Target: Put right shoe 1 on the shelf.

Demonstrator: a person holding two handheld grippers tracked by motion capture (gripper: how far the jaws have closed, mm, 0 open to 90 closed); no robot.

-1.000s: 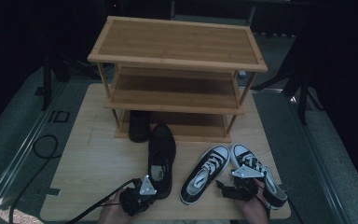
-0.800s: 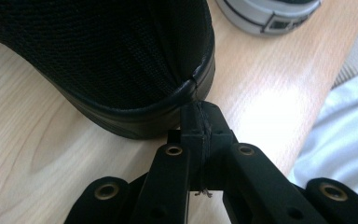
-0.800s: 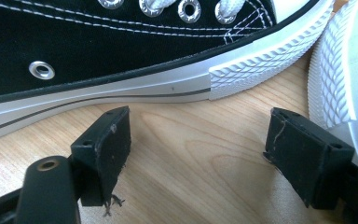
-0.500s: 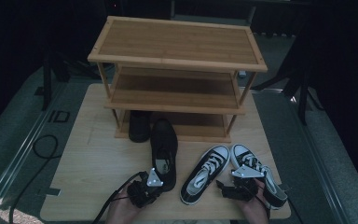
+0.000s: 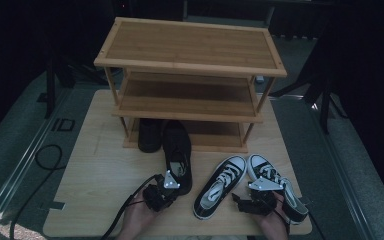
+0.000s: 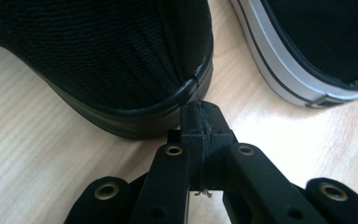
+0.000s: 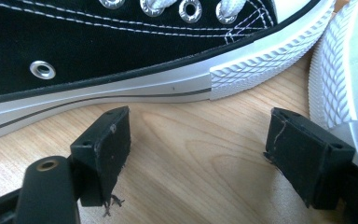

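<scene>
A black low shoe lies on the wooden table with its toe at the rack's bottom shelf. My left gripper is shut with nothing between its jaws. In the left gripper view the closed tips touch that black shoe's heel. A second black shoe stands under the rack. A pair of black-and-white canvas sneakers lies at the right, one sneaker beside the other. My right gripper is open, low over bare table between the sneakers; its pads hold nothing beside the near sneaker's white sole.
A three-tier bamboo shoe rack stands at the back of the table. Cables trail off the table's left front. The floor around is dark, with stand legs at both sides.
My left gripper has moved forward and right against the black shoe's heel, and the shoe has slid toward the rack. The right gripper has stayed put.
</scene>
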